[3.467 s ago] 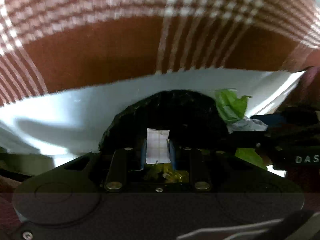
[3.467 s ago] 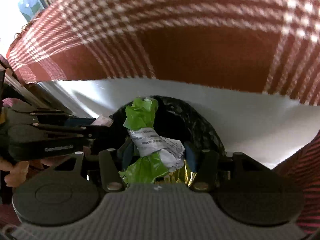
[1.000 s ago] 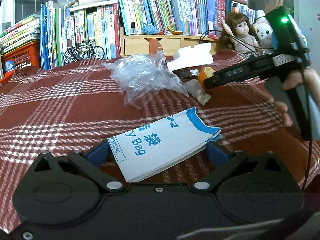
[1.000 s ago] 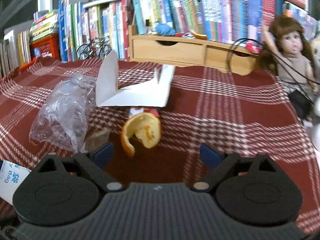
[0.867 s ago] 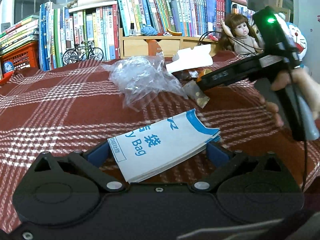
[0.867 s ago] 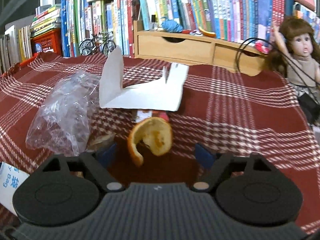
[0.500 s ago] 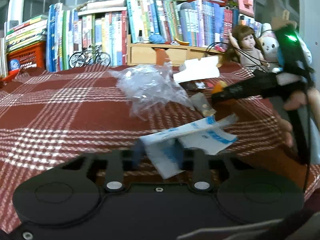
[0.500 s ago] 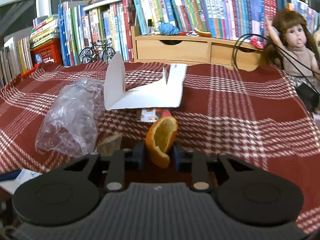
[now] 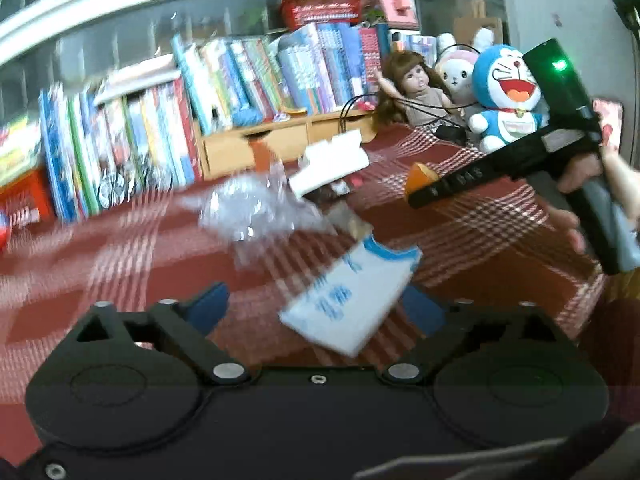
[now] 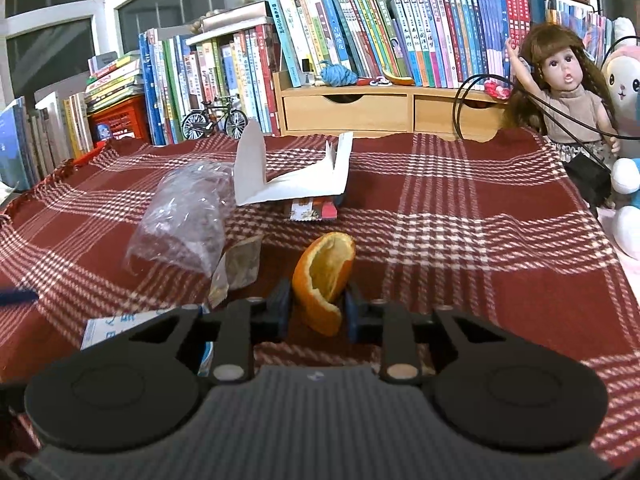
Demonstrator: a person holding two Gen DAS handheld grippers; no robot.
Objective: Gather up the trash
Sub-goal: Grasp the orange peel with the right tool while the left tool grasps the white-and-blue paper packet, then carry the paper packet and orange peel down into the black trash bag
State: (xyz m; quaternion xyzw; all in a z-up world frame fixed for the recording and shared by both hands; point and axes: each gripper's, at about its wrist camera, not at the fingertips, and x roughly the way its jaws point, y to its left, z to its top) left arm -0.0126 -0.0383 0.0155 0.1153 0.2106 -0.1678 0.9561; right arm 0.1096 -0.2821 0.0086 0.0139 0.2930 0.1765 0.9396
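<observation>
An orange peel (image 10: 324, 280) stands upright between the blue pads of my right gripper (image 10: 318, 308), which is shut on it just above the red plaid cloth (image 10: 460, 220). In the left wrist view that peel (image 9: 420, 174) shows at the tip of the right gripper (image 9: 416, 198), held by a hand. My left gripper (image 9: 316, 306) is open, its pads wide apart. A white and blue paper bag (image 9: 352, 296) lies loose between them, nearer the right pad. That view is blurred. The same paper bag (image 10: 108, 328) shows at the lower left of the right wrist view.
On the cloth lie a crumpled clear plastic bag (image 10: 180, 220), a folded white card (image 10: 292, 176), a printed wrapper (image 10: 312, 210) and a small brownish packet (image 10: 240, 268). Books, a wooden drawer unit (image 10: 392, 114), a toy bicycle, a doll (image 10: 564, 92) and plush toys line the back.
My left gripper has opened and let go of the paper bag, and its view has swung and tilted. The right gripper stays shut on the orange peel and has risen a little.
</observation>
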